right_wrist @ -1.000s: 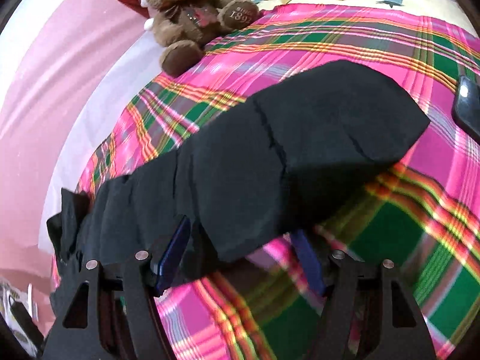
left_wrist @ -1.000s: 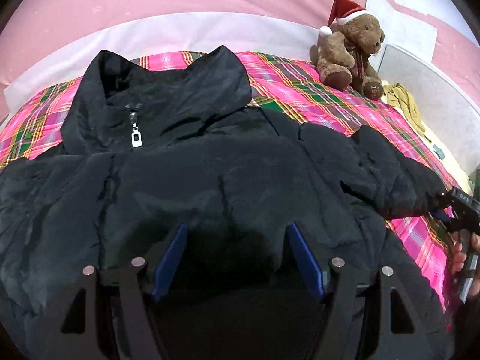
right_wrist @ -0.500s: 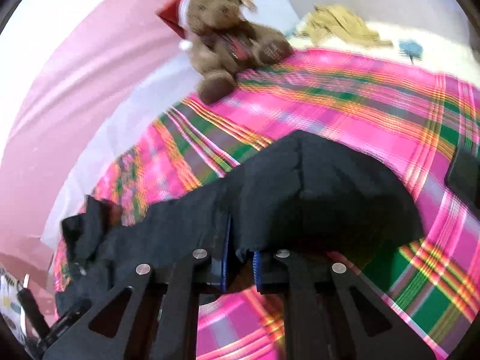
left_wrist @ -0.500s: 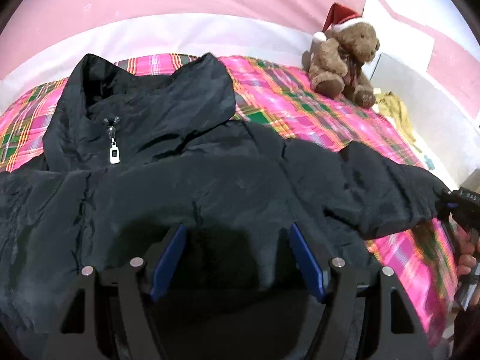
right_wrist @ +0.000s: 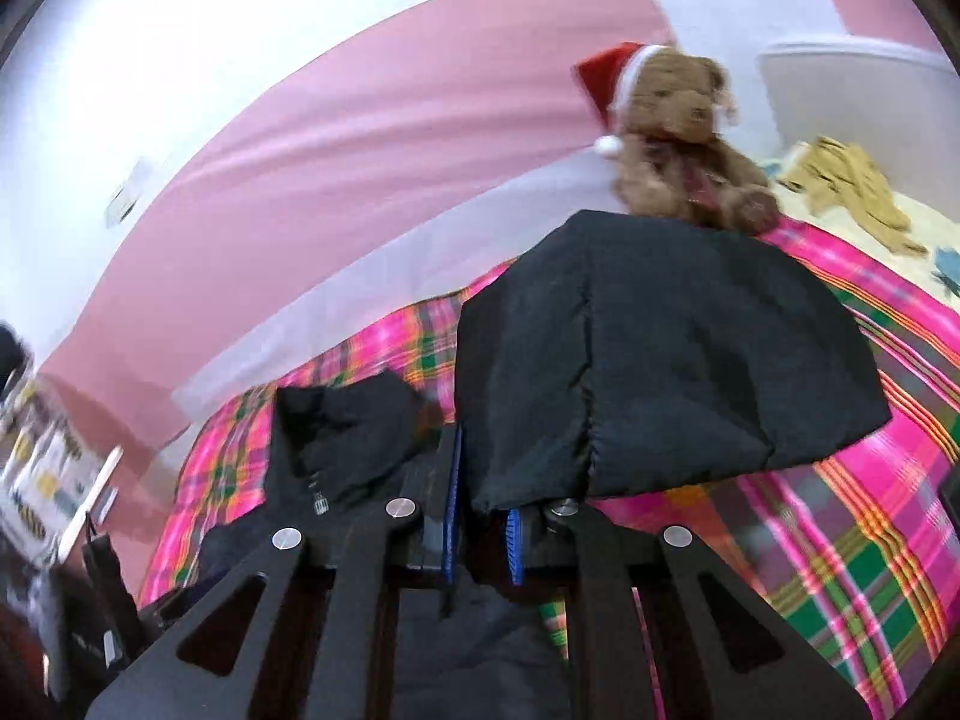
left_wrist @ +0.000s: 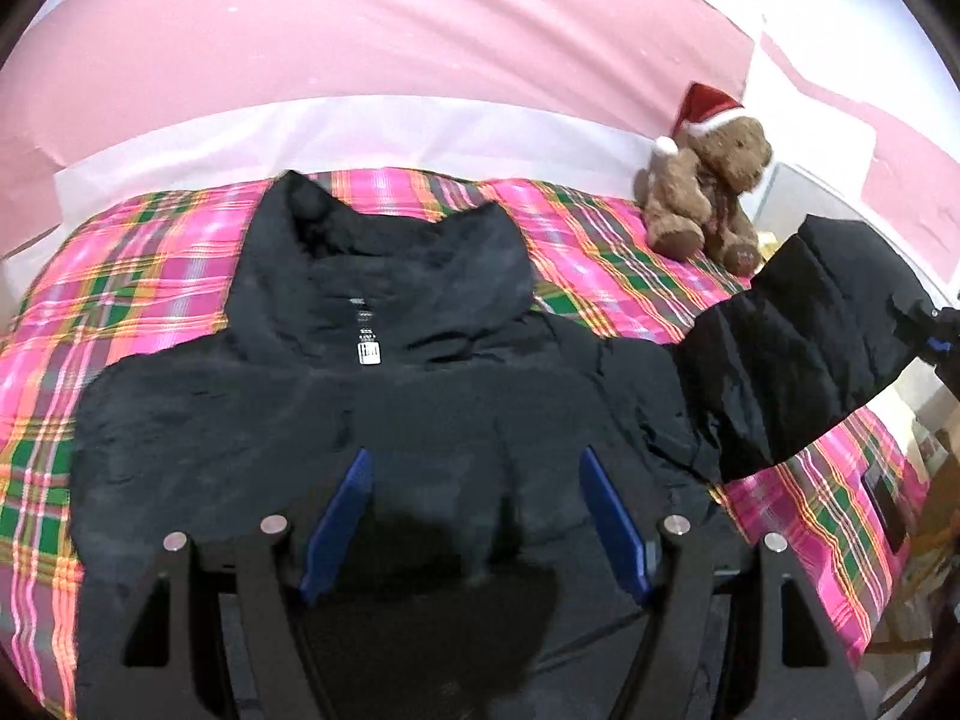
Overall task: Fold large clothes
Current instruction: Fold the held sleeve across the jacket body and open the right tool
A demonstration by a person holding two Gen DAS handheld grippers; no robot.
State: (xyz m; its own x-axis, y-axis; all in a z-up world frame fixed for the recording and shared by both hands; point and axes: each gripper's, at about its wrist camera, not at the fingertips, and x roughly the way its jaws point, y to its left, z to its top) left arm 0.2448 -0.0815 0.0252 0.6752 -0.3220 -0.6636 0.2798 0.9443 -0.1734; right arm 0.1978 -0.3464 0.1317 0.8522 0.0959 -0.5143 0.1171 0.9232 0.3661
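Observation:
A black puffer jacket point(left_wrist: 360, 420) lies front up on a pink plaid bed cover point(left_wrist: 120, 276), collar toward the far wall, its zipper pull point(left_wrist: 369, 353) near the collar. My left gripper point(left_wrist: 477, 516) is open above the jacket's lower body, holding nothing. My right gripper point(right_wrist: 483, 516) is shut on the end of the jacket's right sleeve point(right_wrist: 660, 348) and holds it lifted off the bed. In the left wrist view the raised sleeve point(left_wrist: 798, 348) hangs at the right, with the right gripper point(left_wrist: 933, 336) at its end.
A brown teddy bear point(left_wrist: 714, 192) in a Santa hat sits at the bed's far right corner, also in the right wrist view point(right_wrist: 678, 138). A yellow cloth point(right_wrist: 852, 186) lies beyond it. A dark phone point(left_wrist: 885, 510) lies on the cover at the right. A pink wall runs behind.
My right gripper shut on the sleeve end and lifted it up off the bed. My left gripper stayed open and drew back a little from the jacket.

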